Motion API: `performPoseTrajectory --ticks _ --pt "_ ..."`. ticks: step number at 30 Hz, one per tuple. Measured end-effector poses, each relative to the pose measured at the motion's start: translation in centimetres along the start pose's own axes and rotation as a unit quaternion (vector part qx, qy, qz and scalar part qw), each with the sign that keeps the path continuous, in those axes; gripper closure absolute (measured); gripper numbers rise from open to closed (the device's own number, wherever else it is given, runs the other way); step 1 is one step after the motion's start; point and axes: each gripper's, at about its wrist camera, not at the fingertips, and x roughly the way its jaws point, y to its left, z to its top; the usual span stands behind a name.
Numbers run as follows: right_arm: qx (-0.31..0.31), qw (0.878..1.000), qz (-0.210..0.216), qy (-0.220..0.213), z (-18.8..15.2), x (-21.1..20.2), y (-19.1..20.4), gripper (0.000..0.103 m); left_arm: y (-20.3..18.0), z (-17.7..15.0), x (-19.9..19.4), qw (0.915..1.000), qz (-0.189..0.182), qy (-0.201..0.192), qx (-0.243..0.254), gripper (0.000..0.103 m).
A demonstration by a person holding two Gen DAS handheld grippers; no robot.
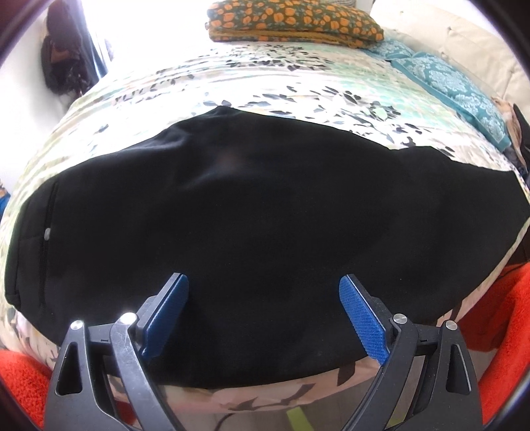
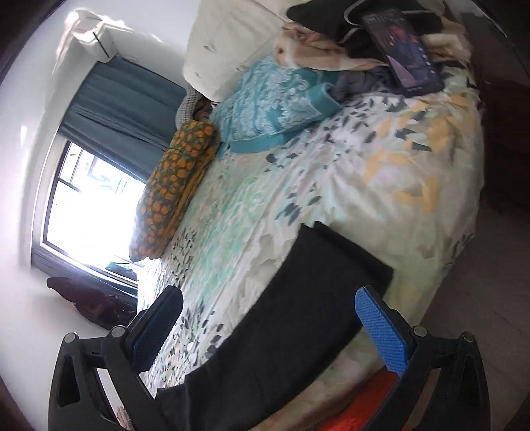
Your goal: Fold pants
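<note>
Lying flat on bed (image 1: 232,86), black pants (image 1: 265,205), both hand-held grippers (image 1: 264,291) (image 2: 269,308) agape

The pants (image 1: 265,212) lie spread across the near part of the bed (image 1: 232,83), reaching its front edge; behind them, at the far side, a pillow (image 1: 291,20) rests on the cover; another cushion (image 1: 453,86) lies to its right, along the headboard (image 1: 463,36); a tablet (image 2: 402,53) lies on clothes beyond the cushion.

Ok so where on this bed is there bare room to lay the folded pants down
Bare bedspread lies between the black pants and the orange-flowered cushion, bordered rightward by the teal pillow. The corner by the headboard is crowded: tablet atop heaped clothes.
</note>
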Motion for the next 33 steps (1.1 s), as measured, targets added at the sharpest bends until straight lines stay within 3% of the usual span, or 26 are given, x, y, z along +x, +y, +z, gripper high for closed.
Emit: performPoseTrajectory --ticks 4,8,14,18,19,20,22,29,33 --pt "0.032 0.998 -0.014 0.055 0.6 1.9 -4.9 0.006 -0.3 0.3 0.2 1.0000 0.005 0.002 0.003 0.009" --pt "0.028 0.998 0.011 0.063 0.8 3.2 -5.6 0.013 -1.0 0.4 0.1 0.9998 0.007 0.000 0.020 0.009" --pt "0.015 0.996 -0.009 0.084 0.9 6.0 -6.4 0.033 -1.0 0.1 0.1 0.9996 0.015 0.006 0.022 0.009" --pt "-0.006 0.995 -0.023 0.092 0.9 6.8 -6.2 0.039 -0.9 0.0 0.3 0.9996 0.020 0.009 0.020 0.009" --pt "-0.011 0.995 -0.032 0.094 0.9 7.0 -6.1 0.047 -0.9 0.1 0.3 0.9996 0.020 0.009 0.021 0.009" --pt "-0.017 0.994 -0.044 0.096 1.0 7.1 -6.1 0.061 -1.1 0.2 0.3 0.9996 0.019 0.009 0.021 0.009" --pt "-0.033 0.992 -0.073 0.100 1.0 7.1 -6.2 0.072 -1.5 0.3 0.0 0.9995 0.015 0.005 0.027 0.009" --pt "-0.075 0.992 -0.072 0.078 0.9 5.3 -3.9 0.080 -3.6 0.8 -0.9 0.9985 -0.003 -0.009 0.054 0.009" --pt "-0.089 0.993 -0.035 0.072 0.5 4.1 -0.8 0.080 -4.4 1.1 -1.2 0.9983 -0.022 -0.012 0.053 0.009"
